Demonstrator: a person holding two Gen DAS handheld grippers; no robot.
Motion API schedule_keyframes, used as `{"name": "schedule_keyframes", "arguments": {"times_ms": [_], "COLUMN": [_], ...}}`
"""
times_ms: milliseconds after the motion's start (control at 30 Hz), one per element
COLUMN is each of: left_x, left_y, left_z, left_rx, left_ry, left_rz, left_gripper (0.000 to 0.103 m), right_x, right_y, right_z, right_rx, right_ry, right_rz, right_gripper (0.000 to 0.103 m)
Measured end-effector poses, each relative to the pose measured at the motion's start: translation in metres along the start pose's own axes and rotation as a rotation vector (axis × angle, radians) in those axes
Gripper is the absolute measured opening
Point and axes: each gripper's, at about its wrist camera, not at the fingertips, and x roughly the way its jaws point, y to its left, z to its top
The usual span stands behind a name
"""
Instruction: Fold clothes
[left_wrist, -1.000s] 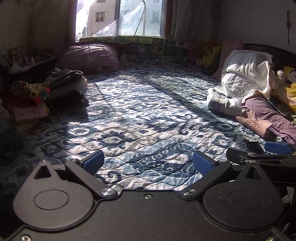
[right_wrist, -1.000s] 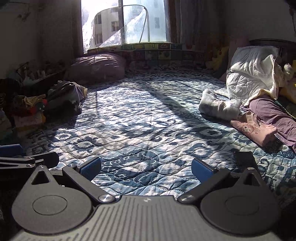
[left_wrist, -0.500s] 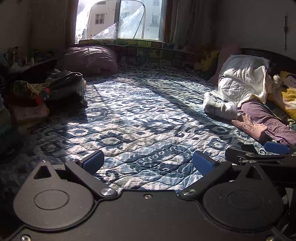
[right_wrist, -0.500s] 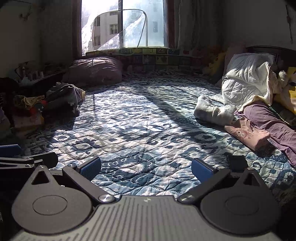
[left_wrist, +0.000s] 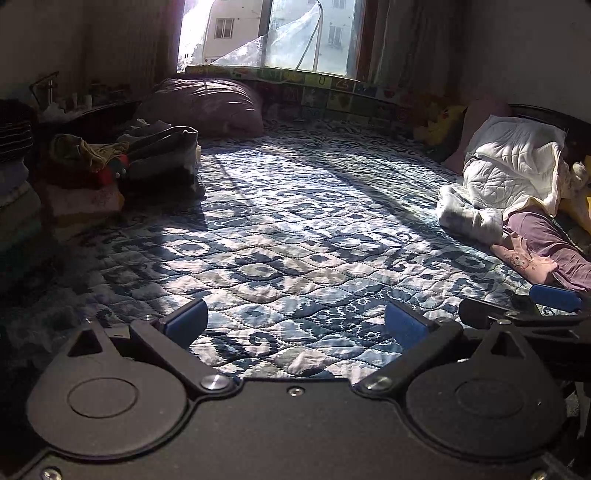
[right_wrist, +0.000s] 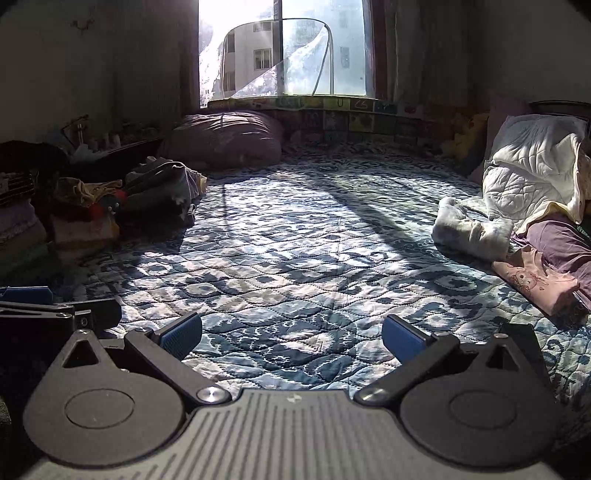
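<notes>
Sunlit quilted bedspread (left_wrist: 295, 236) fills the middle of both views, blue and white, with nothing lying on it between my grippers and the window (right_wrist: 284, 55) at the far end. That wide bare stretch is my room to move.

My left gripper (left_wrist: 293, 323) hangs low over the near part of the bedspread, blue pads spread wide, holding nothing. My right gripper (right_wrist: 291, 334) sits beside it at the same height, equally wide and also empty; one of its fingers pokes into the left view at the right edge.

Measured from the bedspread's bare middle: on its left edge stands a stack of folded clothes (right_wrist: 88, 221) with a grey bundle (left_wrist: 162, 151) next to it. On its right edge lies the loose laundry: a pale fleecy garment (right_wrist: 471, 230), crumpled, long axis running left to right; just nearer me a pink printed garment (right_wrist: 535, 286), its long axis slanting from the bedspread's middle out toward the near right corner; touching it a purple garment (left_wrist: 554, 247). Behind them a white quilt (right_wrist: 532, 173) is heaped. At the far edge rests a mauve cushion (left_wrist: 207, 107).
</notes>
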Motion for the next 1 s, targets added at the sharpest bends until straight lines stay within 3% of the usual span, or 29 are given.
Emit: {"name": "schedule_keyframes", "arguments": {"times_ms": [233,467,567,667,767,1000], "left_x": [0.006,0.008,-0.002,-0.004,-0.011,-0.031], "left_y": [0.069,0.161,0.188,0.216,0.249,0.321], "left_z": [0.000,0.018,0.028,0.042,0.061,0.138], "left_rx": [-0.070,-0.234,-0.247,-0.257,-0.303,-0.311], "left_ry": [-0.062,-0.020,-0.073,-0.095,-0.148,-0.294], "left_rz": [0.115,0.169,0.220,0.295,0.320,0.401], "left_gripper": [0.103,0.103,0.103,0.103,0.102,0.094], "right_x": [0.035,0.074,0.089,0.097,0.107,0.131], "right_y": [0.045,0.092,0.115,0.128,0.139,0.153], "right_z": [0.020,0.039,0.045,0.049,0.058,0.060], "right_rx": [-0.070,-0.073,-0.103,-0.107,-0.096,-0.061], "right_ry": [-0.049,-0.040,-0.031,-0.015,0.018,0.055], "right_rz": [0.135,0.271,0.312,0.338,0.376,0.400], "right_gripper": [0.103,0.103,0.103,0.103,0.103,0.103]}}
